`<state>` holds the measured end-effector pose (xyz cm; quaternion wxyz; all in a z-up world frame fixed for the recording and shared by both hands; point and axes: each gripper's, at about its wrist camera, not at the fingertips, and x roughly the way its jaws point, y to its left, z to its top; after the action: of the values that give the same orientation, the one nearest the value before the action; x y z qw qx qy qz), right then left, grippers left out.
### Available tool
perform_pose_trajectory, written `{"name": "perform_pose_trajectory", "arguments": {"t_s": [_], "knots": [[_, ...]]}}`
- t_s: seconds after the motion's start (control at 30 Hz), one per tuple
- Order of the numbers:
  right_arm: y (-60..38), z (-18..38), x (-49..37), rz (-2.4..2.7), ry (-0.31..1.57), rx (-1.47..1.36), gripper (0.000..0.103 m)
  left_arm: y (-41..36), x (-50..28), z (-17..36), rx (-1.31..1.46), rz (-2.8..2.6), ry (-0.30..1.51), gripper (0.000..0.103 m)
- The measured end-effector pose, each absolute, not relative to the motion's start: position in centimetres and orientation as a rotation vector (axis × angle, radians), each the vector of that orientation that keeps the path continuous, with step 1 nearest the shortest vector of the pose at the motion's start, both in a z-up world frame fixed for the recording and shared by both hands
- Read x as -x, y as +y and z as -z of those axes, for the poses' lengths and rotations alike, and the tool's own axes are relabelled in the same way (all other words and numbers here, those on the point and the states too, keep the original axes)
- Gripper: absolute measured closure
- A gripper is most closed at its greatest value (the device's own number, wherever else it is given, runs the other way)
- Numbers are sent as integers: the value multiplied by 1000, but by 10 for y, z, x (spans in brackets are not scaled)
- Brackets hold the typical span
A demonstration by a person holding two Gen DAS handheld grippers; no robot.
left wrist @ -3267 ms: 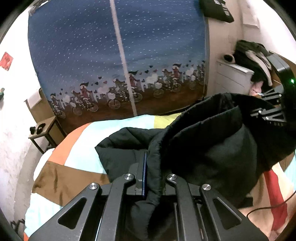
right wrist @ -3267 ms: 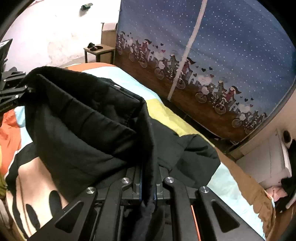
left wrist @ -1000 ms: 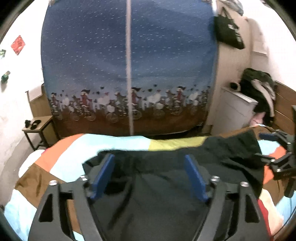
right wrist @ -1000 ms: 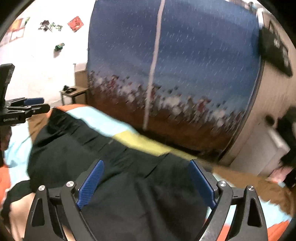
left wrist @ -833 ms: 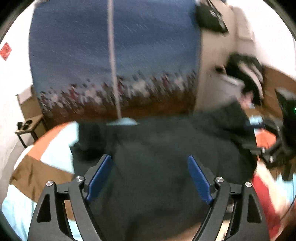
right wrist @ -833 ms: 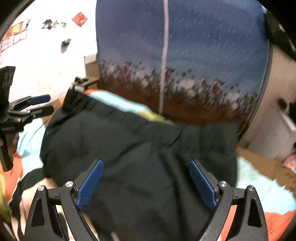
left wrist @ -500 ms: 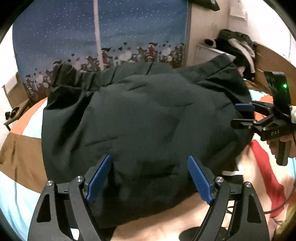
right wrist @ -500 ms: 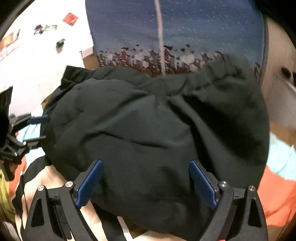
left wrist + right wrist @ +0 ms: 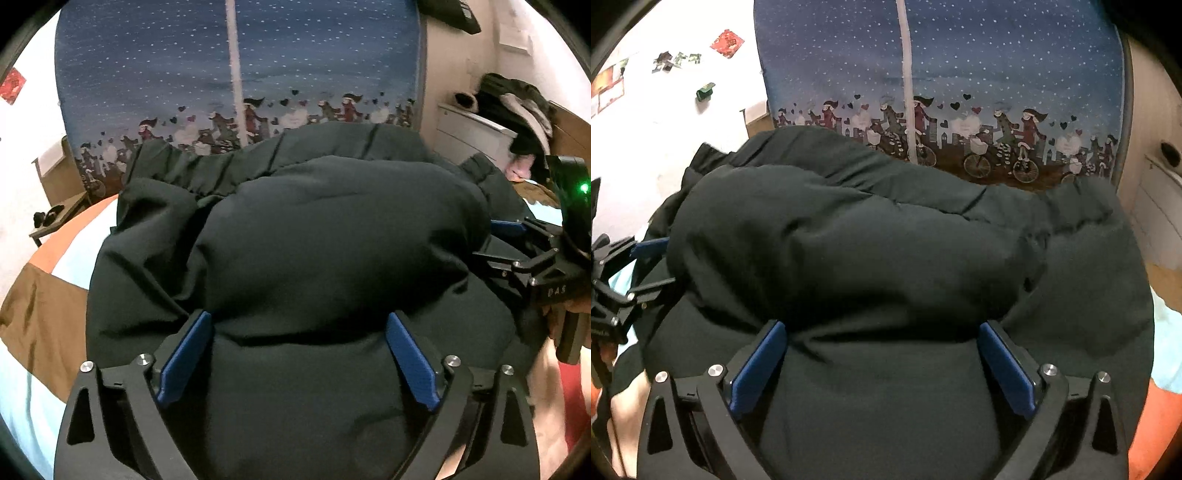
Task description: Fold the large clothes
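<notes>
A large black padded jacket (image 9: 325,236) lies bunched in a puffy fold on the bed; it also fills the right wrist view (image 9: 849,243). My left gripper (image 9: 299,350) is open, its blue pads wide apart, pressed low into the near part of the jacket. My right gripper (image 9: 882,362) is open too, low over the jacket's other side. Each gripper shows in the other's view: the right one at the right edge (image 9: 517,240), the left one at the left edge (image 9: 639,258). Neither holds any cloth.
The bed has a patchwork cover of orange, brown and pale blue (image 9: 48,295). A blue curtain with cyclists (image 9: 236,92) hangs behind. A small side table (image 9: 55,221) stands at left, a white cabinet with piled clothes (image 9: 509,107) at right.
Both grippers let go of the jacket, opened wide, and dropped low against it. The jacket went from held up to lying folded over and bunched on the bed.
</notes>
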<state>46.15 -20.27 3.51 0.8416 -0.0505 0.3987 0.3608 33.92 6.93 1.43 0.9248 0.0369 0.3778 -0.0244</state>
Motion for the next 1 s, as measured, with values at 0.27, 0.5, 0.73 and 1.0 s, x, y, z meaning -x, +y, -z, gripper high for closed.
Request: {"name": "perform_pose_trajectory", "arguments": {"t_s": [0.27,0.5,0.73,1.0], "knots": [[-187,-33,-503,-742,854,98,0,84,-368,-17,-47,-13,726,3],[-175,-28,-538,-728,885,76,0,107,-394,-26,35,-55,707,1],[-166,-13,-557,-756,933,78,0,111,-404,-19,31,-25,721,1],[-160,-3,-574,-775,964,68,0,116,-423,-8,42,-6,718,1]]}}
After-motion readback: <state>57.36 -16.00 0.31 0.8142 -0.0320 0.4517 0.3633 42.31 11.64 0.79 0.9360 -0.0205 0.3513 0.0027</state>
